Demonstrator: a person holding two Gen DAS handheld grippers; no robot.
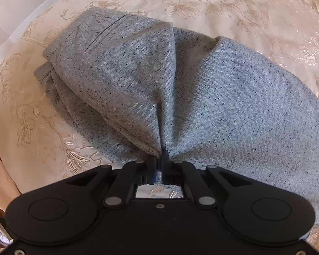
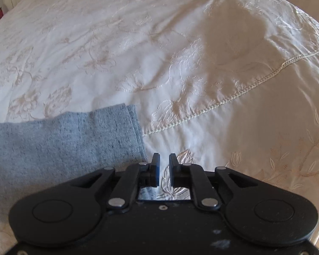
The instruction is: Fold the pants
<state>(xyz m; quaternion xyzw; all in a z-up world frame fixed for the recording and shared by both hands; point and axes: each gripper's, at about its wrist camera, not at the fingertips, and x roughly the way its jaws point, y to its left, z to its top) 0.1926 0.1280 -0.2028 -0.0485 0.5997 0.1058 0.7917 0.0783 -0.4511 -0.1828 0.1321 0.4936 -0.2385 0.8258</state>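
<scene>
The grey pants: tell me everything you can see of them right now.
The pants are light grey speckled woven fabric, lying on the embroidered cream bedspread. A welt pocket slit shows near the waist end. The left gripper is shut on a bunched fold. In the right wrist view a hemmed leg end lies flat; the right gripper holds nothing.

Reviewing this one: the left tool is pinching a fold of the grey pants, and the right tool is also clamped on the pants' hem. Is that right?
Not quite. The right tool holds nothing: in the right wrist view its jaws stand apart over the bedspread, beside the pants hem. The left tool does pinch a fold.
</scene>
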